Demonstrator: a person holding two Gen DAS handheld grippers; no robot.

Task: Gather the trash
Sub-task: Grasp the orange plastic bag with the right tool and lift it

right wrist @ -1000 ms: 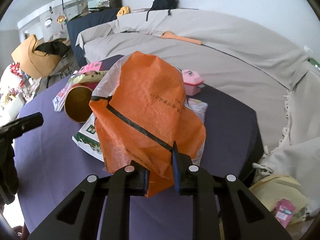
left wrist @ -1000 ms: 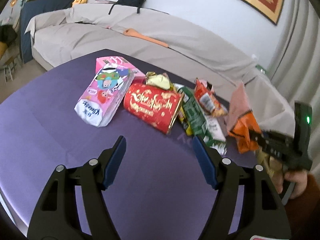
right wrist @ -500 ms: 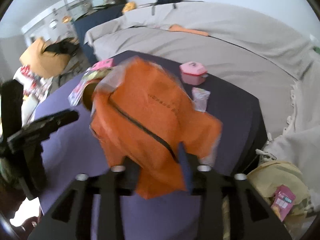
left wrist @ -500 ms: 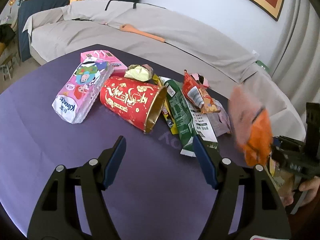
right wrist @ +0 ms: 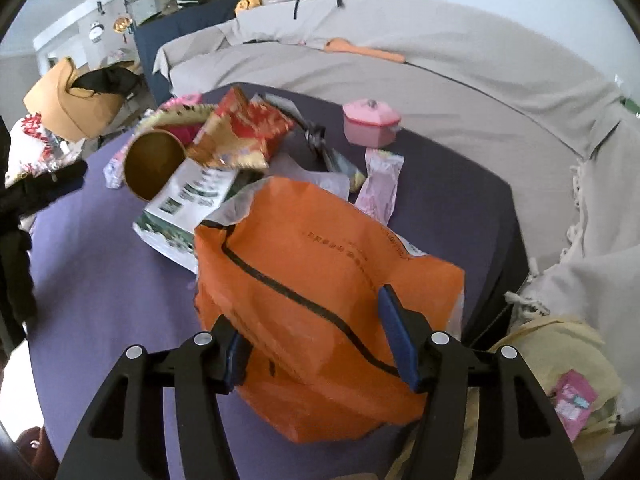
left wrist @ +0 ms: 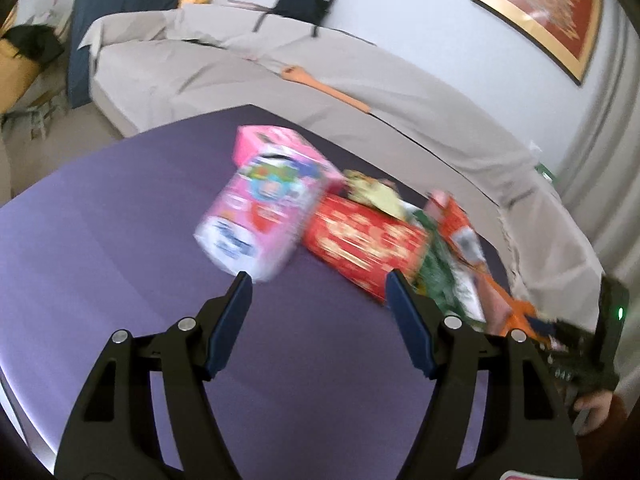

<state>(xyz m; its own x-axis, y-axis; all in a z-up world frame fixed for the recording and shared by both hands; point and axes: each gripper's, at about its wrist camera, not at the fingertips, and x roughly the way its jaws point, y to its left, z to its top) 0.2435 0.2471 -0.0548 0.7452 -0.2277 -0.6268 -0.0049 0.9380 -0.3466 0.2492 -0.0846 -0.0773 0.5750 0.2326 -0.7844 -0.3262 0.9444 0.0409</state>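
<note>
My right gripper (right wrist: 308, 312) hovers over the near edge of the purple table (right wrist: 100, 280). Its jaws are opening, and a crumpled orange plastic bag (right wrist: 320, 280) sits loose between them, hiding part of the left finger. My left gripper (left wrist: 318, 280) stands open with nothing between its fingers, just short of a pink tissue pack (left wrist: 256, 216) and a red can (left wrist: 364, 240) that lies on its side. Behind the can lie a green wrapper (left wrist: 444, 276) and a red snack packet (left wrist: 456, 220). The left wrist view is blurred.
A pink lidded box (right wrist: 370, 122) and a pale pink sachet (right wrist: 380, 184) lie on the far side of the table. A yellow bag (right wrist: 560, 360) with trash in it sits on the floor at the right. A grey covered sofa (left wrist: 320, 80) runs behind the table.
The right gripper's jaws, shut on the orange bag before, have spread wide, and the bag has sunk towards the table. The left gripper has swung closer to the tissue pack and can.
</note>
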